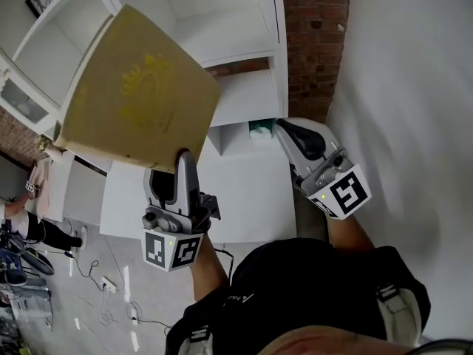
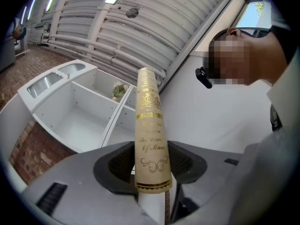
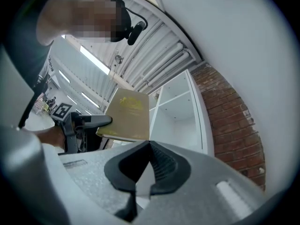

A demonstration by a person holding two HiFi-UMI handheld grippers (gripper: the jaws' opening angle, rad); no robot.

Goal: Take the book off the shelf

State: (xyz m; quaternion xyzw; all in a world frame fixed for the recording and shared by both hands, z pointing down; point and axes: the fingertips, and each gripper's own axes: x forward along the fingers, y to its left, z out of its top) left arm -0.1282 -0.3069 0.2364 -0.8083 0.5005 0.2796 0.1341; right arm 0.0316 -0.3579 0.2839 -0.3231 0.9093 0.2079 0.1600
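The left gripper point(image 1: 183, 171) has its jaws clamped across the covers at the lower end of the spine of a tan, gilt-stamped hardback book point(image 1: 140, 87), which rises from it in mid-air, clear of the white shelf unit point(image 1: 247, 98) behind. The book looks stiff-boarded, fairly heavy and smooth, so it may pivot in this corner grip; mid-spine would be safer. The right gripper point(image 1: 290, 133) hangs nearby, jaws together and empty.

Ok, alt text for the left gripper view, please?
A tan book, gold lettering on its spine, stands clamped between the grey jaws. Behind it to the left is a white shelf unit; a person shows at upper right.
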